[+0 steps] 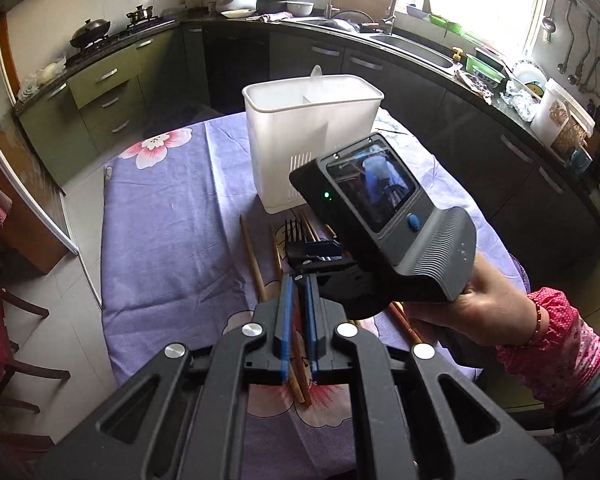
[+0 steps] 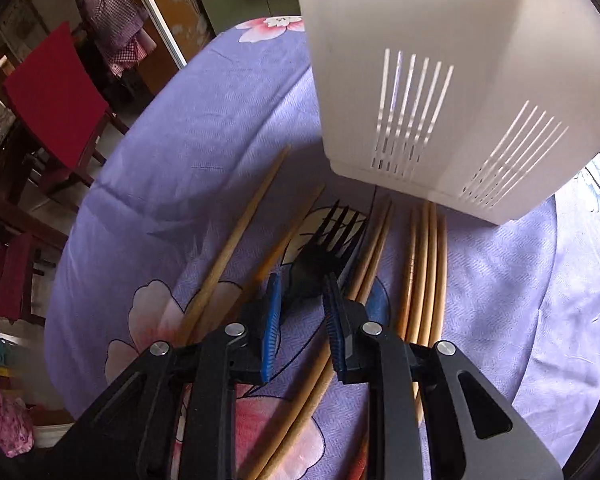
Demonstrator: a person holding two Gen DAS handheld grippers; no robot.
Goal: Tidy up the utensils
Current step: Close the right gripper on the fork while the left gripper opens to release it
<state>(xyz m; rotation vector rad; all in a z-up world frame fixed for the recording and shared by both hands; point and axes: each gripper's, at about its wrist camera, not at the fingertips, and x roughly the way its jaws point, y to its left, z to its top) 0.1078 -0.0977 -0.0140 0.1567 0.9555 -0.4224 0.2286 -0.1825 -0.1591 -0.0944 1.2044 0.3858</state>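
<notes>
A white slotted utensil holder (image 1: pixel 312 136) stands on the purple floral tablecloth (image 1: pixel 168 216); it also shows in the right wrist view (image 2: pixel 452 80). Several wooden chopsticks (image 2: pixel 424 272) and a black fork (image 2: pixel 324 256) lie in front of it. My right gripper (image 2: pixel 300 284) is open, its blue pads on either side of the fork's neck, low over the cloth. It also shows in the left wrist view (image 1: pixel 312 250) over the fork (image 1: pixel 292 230). My left gripper (image 1: pixel 298 284) hovers just behind it, jaws narrowly apart, empty, above a chopstick (image 1: pixel 252 256).
A white utensil tip (image 1: pixel 316 74) sticks out of the holder's far compartment. Kitchen counters, a sink (image 1: pixel 412 46) and a stove (image 1: pixel 96 36) ring the table. A red chair (image 2: pixel 56 92) stands to the table's side.
</notes>
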